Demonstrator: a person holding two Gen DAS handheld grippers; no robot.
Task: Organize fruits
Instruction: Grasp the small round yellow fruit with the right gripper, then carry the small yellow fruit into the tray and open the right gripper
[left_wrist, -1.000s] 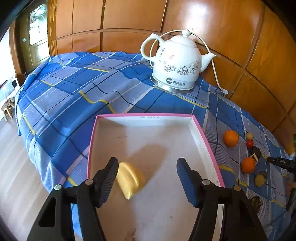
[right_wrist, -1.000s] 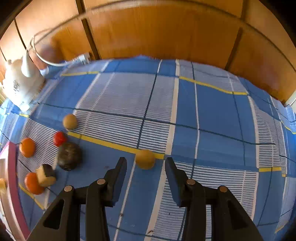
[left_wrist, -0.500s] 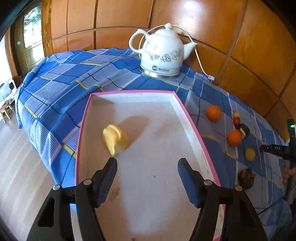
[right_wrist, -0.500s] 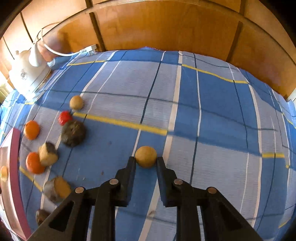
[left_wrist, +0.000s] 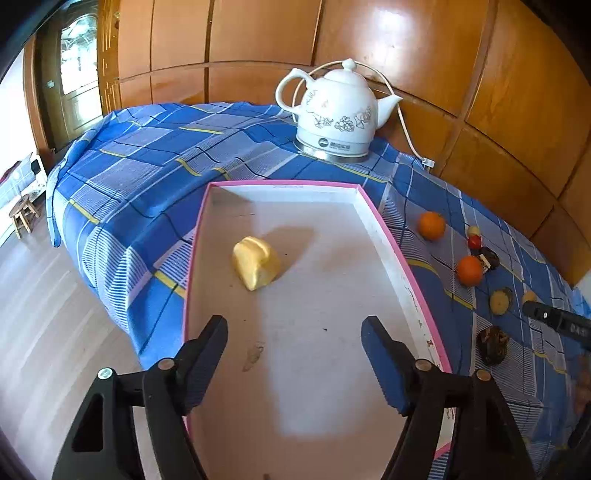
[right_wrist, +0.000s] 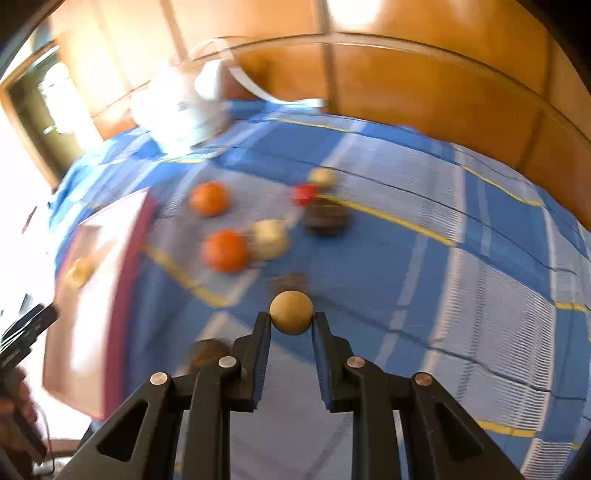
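Right gripper: both fingers pinch a small tan round fruit at their tips, the fruit lifted clear of the blue plaid cloth. The right wrist view is motion-blurred, so detail beyond the fingers is soft.

Left gripper: fingers spread wide with nothing between them, hovering over the near half of the pink-rimmed tray. One yellow fruit piece lies on the tray floor toward its left wall, ahead of the fingers and apart from them.

Loose fruit on the cloth, right of the tray: an orange near the rim, a second orange farther along, and a small red fruit between them with a small pale ball just beyond it. A dark round fruit sits touching or just beside the second orange; which cannot be settled. A cut yellow-faced piece and a dark brown fruit lie nearer the camera.

Obstructions: a white ceramic kettle stands on its base beyond the tray's far end, its cord running to the wooden panel wall. The tray's right wall stands between the loose fruit and the tray floor.
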